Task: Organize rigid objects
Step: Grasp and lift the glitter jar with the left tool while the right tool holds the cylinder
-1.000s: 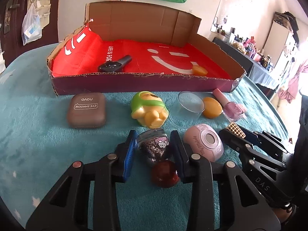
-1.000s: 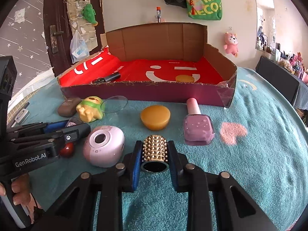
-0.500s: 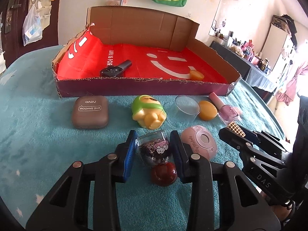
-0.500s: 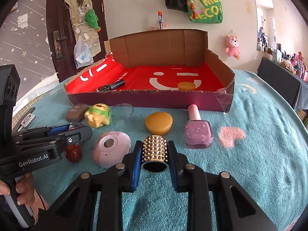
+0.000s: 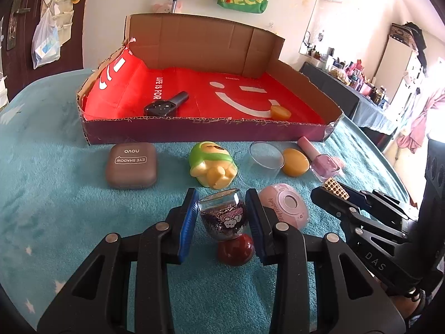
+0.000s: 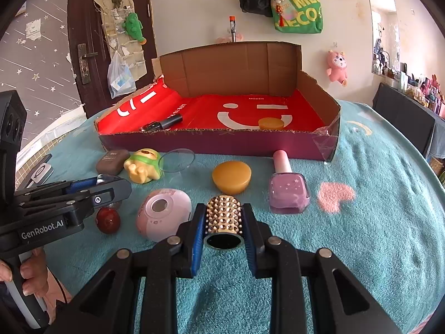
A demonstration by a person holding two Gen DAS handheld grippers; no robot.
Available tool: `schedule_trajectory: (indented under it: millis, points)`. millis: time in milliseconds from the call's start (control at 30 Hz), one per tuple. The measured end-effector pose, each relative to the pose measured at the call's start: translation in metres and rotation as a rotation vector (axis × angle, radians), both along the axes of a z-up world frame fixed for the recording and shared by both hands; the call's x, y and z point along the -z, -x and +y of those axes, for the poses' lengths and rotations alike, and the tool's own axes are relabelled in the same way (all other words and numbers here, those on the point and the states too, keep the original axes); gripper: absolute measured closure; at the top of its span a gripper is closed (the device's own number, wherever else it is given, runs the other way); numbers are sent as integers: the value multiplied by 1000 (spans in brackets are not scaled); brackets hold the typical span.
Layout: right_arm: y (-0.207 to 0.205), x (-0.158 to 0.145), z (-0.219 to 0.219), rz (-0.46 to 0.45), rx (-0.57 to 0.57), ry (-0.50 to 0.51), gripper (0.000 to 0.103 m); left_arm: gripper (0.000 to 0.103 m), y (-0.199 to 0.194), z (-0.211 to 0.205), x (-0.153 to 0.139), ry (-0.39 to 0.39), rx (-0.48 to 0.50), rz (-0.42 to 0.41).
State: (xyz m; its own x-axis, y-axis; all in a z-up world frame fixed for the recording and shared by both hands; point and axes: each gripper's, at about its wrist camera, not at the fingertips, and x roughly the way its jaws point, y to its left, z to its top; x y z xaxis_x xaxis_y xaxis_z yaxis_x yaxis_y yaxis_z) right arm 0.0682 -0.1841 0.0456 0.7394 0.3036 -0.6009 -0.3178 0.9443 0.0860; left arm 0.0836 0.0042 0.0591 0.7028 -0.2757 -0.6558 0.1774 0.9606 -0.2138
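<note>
1. Cardboard box (image 5: 205, 41) at the far side of the table, front wall low and purple, back flaps upright, floor lined with a red sheet (image 5: 228, 103) bearing a white smiley.
2. Inside the box: a black bottle (image 5: 167, 105) lying on its side toward the left, and an amber disc (image 5: 280, 112) toward the right, well apart from each other.
3. Held in the left gripper (image 5: 221, 217): a small glass jar (image 5: 222, 215) of dark glitter with a cartoon sticker, tilted, both blue pads pressed on its sides, just above a red ball (image 5: 235, 249) on the cloth.
4. Held in the right gripper (image 6: 224, 222): a gold studded tube (image 6: 224, 217), open end toward the camera, jaws closed tight on it.
5. Loose on the teal towel (image 5: 55, 208) in front of the box, left to right: a brown eye-shadow case (image 5: 130, 165), a green-and-yellow toy figure (image 5: 212, 164), a clear plastic lid (image 5: 262, 164), a second amber disc (image 5: 295, 162), a pink nail polish bottle (image 5: 319, 158).
6. Nearer the grippers: a pink round case (image 6: 162, 213), lying between the red ball and the studded tube.
7. Pink heart patch (image 6: 335, 196) in the towel, right of the nail polish.
8. Behind: a pale wall with a green bag (image 6: 299, 11) and a pink plush (image 6: 338, 65) hanging, a dark door (image 6: 89, 41) at left with a hanging organiser, cluttered shelves far right.
9. Fingers of a hand (image 6: 25, 275) around the left gripper's handle, lower left of the right wrist view.
</note>
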Motion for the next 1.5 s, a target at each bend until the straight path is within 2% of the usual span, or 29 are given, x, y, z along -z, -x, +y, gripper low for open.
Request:
schedule_trajectory:
  millis: [667,1067,1333,1500]
  points:
    - [-2,3,1,21,-11,-9,76,70,-2,5,-1,18,2,5]
    - [-2,2,-2,18,-4,-15,76,71,-4,16,-8,24,-23,-32]
    - [0,4,-4,23,-10,-13,76,71,24,27,0,30,32,-77]
    - [4,10,-4,27,-19,-3,76,71,37,36,18,22,21,-27]
